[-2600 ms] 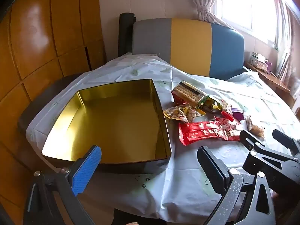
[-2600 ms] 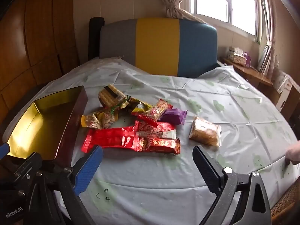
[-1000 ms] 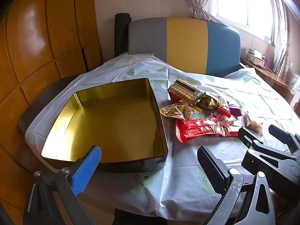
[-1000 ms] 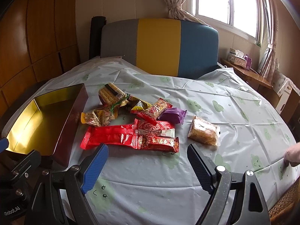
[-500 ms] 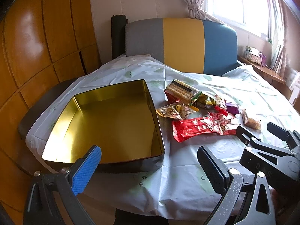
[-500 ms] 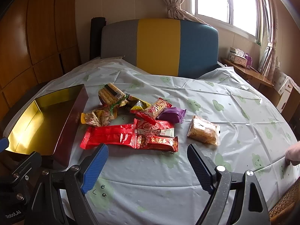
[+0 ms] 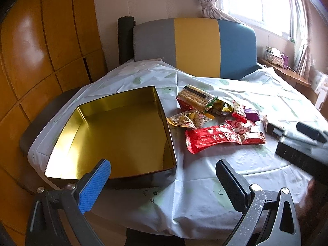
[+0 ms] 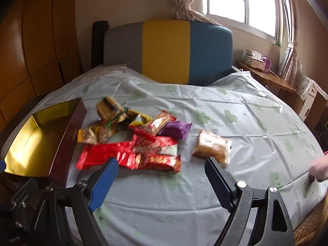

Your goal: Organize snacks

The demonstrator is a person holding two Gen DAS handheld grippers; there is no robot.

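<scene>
An empty gold-lined tin (image 7: 114, 135) (image 8: 37, 135) sits at the table's left. Beside it lies a heap of snack packets: a long red wrapper (image 7: 213, 139) (image 8: 106, 153), a cracker pack (image 7: 193, 97) (image 8: 108, 105), a purple packet (image 8: 176, 129) (image 7: 252, 115) and a clear-wrapped cake (image 8: 212, 145). My left gripper (image 7: 164, 170) hangs open over the tin's near rim, holding nothing. My right gripper (image 8: 162, 169) is open just short of the red wrappers, and it shows blurred at the right edge of the left wrist view (image 7: 301, 141).
A pale tablecloth with green prints (image 8: 235, 123) covers the round table. A grey, yellow and blue chair back (image 8: 168, 51) stands behind it. A person's hand (image 8: 318, 168) rests on the right edge. Wooden panels (image 7: 41, 41) line the left wall.
My right gripper has moved forward toward the snack heap, which now looks closer and blurred. The left gripper has shifted slightly; the tin and snacks lie where they were.
</scene>
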